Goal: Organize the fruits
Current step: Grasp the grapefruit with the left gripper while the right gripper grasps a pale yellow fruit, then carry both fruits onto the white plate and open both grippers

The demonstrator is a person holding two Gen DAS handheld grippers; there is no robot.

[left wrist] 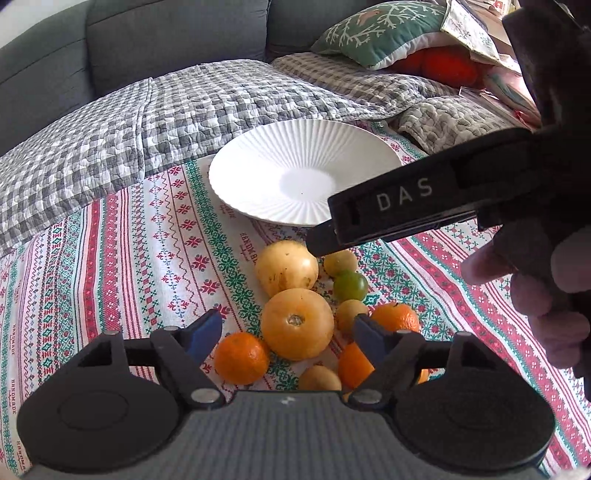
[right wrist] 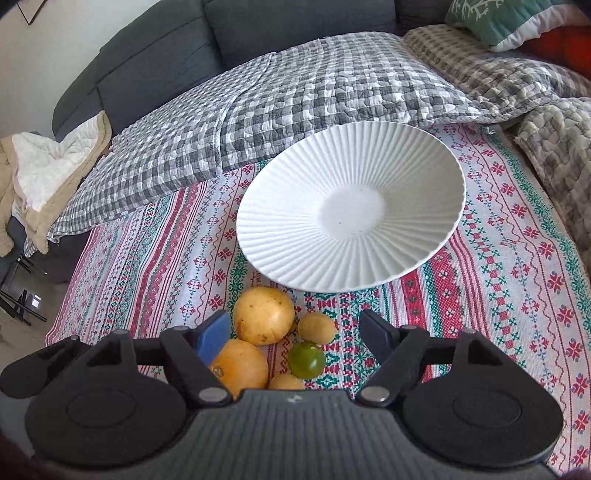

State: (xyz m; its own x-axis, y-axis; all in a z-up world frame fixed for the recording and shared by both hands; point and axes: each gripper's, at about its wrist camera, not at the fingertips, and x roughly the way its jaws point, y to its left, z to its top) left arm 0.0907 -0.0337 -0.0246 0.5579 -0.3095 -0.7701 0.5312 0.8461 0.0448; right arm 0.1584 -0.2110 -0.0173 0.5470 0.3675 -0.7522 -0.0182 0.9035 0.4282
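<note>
We note at far left a grey sofa [right wrist: 155,70] with a beige and white garment [right wrist: 44,177] over its arm, and a grey checked quilt [left wrist: 122,129] spread across the seat. In front of it lies a cloth [left wrist: 110,258] striped in red, green and white, which carries the fruit and a white ribbed plate [right wrist: 351,210]; the plate holds nothing. We find the fruit in a loose heap just on the near side of the plate: two large yellow fruits [left wrist: 287,265], one [left wrist: 297,324] nearer the camera than the other, several small yellow ones [right wrist: 316,327], one small green fruit [right wrist: 306,359], and oranges [left wrist: 242,357] at the near edge. The left claw [left wrist: 286,330] stands partly open above the heap, its blue pads [left wrist: 205,334] to either side of the nearer large yellow fruit and clear of it; we see nothing gripped. The right claw [right wrist: 295,332] is likewise partly open and empty, with the green fruit and a small yellow one showing between its pads. In the left view the right tool enters from the right, a hand [left wrist: 535,295] around its grip. At far right we record a green patterned cushion [left wrist: 376,33] and a red one [left wrist: 443,64].
</note>
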